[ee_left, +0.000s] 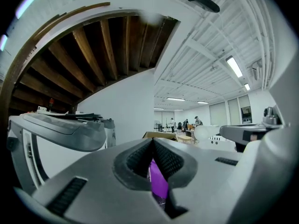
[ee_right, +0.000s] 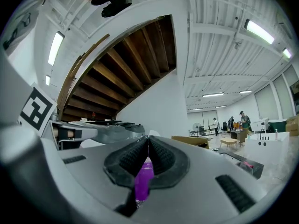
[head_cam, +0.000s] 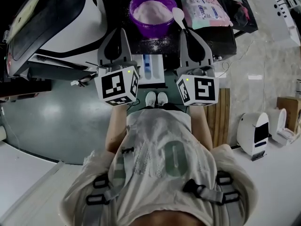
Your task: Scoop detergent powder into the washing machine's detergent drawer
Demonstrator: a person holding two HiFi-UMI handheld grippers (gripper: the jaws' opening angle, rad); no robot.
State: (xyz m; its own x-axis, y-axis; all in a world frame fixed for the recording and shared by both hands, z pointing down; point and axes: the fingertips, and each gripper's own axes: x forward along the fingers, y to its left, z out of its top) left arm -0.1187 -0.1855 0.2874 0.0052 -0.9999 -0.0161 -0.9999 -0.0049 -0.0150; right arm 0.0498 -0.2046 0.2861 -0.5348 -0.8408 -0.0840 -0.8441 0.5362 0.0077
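Note:
A purple bowl (head_cam: 151, 27) of white detergent powder (head_cam: 151, 11) stands on the black machine top (head_cam: 221, 36). Below it the detergent drawer (head_cam: 153, 69) is pulled out, showing a blue insert. My right gripper (head_cam: 186, 31) is shut on the handle of a white spoon (head_cam: 178, 15), whose head hovers by the bowl's right rim. The spoon head (ee_left: 208, 133) also shows from the left gripper view. My left gripper (head_cam: 118, 30) hangs level with the right one, left of the drawer, jaws shut and empty (ee_left: 152, 143). Purple shows below both jaw gaps (ee_right: 148, 140).
A detergent bag (head_cam: 204, 11) lies right of the bowl. A large white and black machine (head_cam: 70, 22) fills the upper left. Wooden slats (head_cam: 221, 117) and a small white appliance (head_cam: 254, 133) stand on the floor at right. My feet (head_cam: 156, 99) are under the drawer.

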